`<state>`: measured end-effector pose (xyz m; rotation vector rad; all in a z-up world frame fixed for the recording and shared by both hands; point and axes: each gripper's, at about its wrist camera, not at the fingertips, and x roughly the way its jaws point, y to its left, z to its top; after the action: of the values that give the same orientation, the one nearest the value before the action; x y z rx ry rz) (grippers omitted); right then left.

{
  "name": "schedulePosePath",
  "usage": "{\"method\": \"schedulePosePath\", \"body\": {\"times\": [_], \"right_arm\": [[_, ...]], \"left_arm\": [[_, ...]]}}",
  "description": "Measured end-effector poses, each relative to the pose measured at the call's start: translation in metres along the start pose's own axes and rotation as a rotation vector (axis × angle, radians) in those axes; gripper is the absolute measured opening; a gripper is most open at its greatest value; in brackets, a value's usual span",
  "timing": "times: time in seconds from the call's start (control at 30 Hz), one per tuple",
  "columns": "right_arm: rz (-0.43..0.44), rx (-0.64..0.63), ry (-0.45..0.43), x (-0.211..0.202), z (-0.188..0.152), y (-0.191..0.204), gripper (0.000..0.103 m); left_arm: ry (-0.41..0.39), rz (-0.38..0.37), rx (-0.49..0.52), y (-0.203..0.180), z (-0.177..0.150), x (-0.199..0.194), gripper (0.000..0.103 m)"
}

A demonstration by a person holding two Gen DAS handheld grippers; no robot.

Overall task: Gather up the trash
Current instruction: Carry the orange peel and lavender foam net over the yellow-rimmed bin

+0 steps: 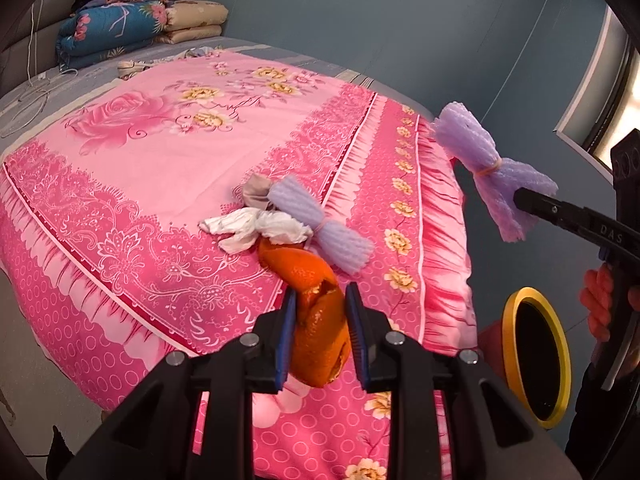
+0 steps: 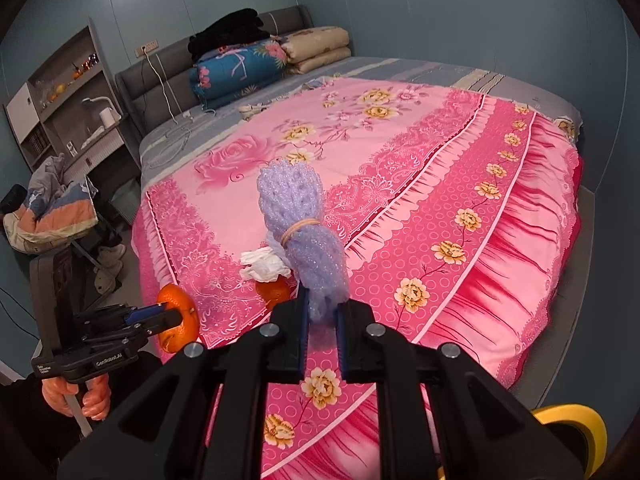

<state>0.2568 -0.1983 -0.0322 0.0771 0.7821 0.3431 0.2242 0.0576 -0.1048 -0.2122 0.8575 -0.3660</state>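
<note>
My left gripper (image 1: 321, 292) is shut on a piece of orange peel (image 1: 320, 332), held above the near edge of the pink floral bedspread (image 1: 160, 160). On the bed just beyond lie a second orange peel (image 2: 274, 292), crumpled white tissue (image 1: 256, 228), a purple foam net (image 1: 324, 236) and a greyish scrap (image 1: 256, 194). My right gripper (image 2: 322, 304) is shut on another purple foam net bundle (image 2: 300, 216) tied with a rubber band, held in the air over the bed's corner. The left wrist view shows that bundle (image 1: 492, 168) at the right, above a yellow-rimmed bin (image 1: 536, 356).
The bin (image 2: 572, 416) stands on the floor beside the bed's near corner. Folded quilts (image 1: 116, 28) and dark clothes are stacked at the headboard. White cables (image 1: 32, 96) lie on the grey sheet. A shelf unit (image 2: 68, 92) and a chair heaped with clothes (image 2: 52, 208) stand left of the bed.
</note>
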Motion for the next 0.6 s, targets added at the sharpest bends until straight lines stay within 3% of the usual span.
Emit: {"method": "schedulePosePath", "body": {"times": [0.6], "right_arm": [[-0.004,0.066,-0.157,-0.1,-0.03,-0.013,0.011]], "left_arm": [[-0.089,-0.11,0.065,-0.071,0.009,-0.031,0.023]]}}
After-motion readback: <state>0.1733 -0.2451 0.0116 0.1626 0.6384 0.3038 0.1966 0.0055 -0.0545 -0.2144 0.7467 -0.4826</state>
